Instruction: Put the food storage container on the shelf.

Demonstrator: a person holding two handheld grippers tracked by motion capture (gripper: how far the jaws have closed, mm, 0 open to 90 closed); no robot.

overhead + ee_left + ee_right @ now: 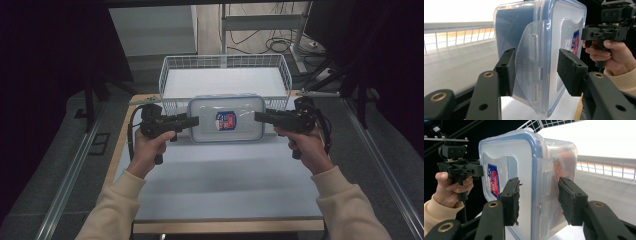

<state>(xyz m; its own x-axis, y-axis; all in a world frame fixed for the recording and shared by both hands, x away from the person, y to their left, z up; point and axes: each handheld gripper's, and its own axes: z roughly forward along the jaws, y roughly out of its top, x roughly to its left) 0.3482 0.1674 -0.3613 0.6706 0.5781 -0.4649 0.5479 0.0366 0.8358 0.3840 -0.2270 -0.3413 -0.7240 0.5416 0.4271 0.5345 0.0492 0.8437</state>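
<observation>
Left gripper and right gripper straddle the box end latches, jaws apart. Close both evenly before lifting

A white wire basket stands at the far end of the bench. Cables lie on the floor beyond.

Cream sleeves are worn on both arms. Both grippers, left and right, are built in matte black, with brass-ringed screw holes, foam-padded jaws and black cables trailing off.
</observation>
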